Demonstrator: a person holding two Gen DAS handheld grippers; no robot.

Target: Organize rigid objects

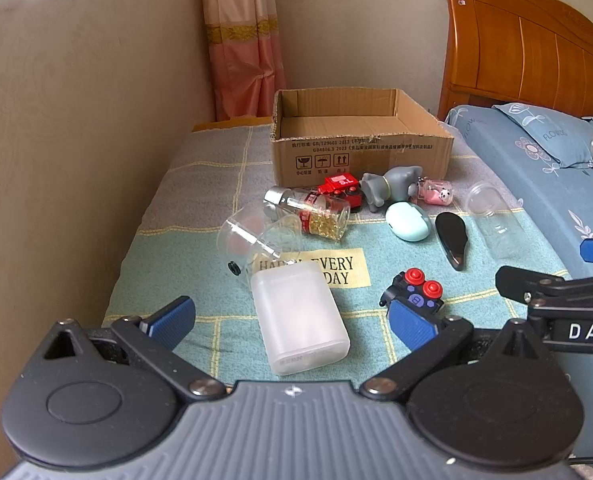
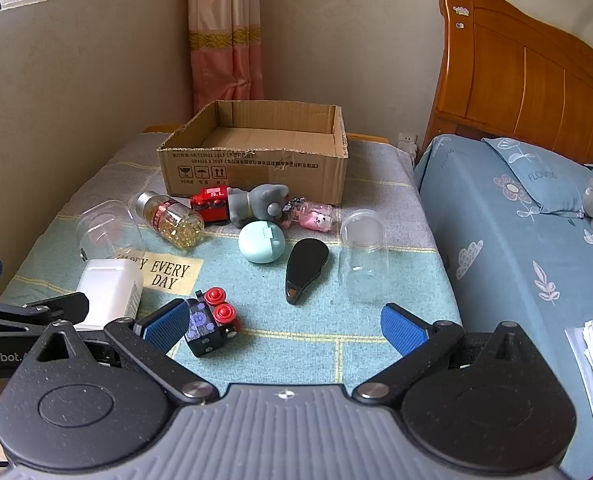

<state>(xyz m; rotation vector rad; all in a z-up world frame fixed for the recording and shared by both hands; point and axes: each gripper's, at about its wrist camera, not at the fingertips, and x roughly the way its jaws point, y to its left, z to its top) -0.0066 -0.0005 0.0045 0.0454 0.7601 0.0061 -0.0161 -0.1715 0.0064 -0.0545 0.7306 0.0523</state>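
Your left gripper (image 1: 292,320) and right gripper (image 2: 284,326) hover with jaws wide, holding nothing. Small rigid objects lie on the worktop before the empty brown cardboard box (image 1: 360,156).

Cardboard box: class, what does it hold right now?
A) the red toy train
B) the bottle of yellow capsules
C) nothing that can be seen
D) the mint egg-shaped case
C: the cardboard box shows only bare floor inside, while the train, case and bottle lie on the cloth in front of it.
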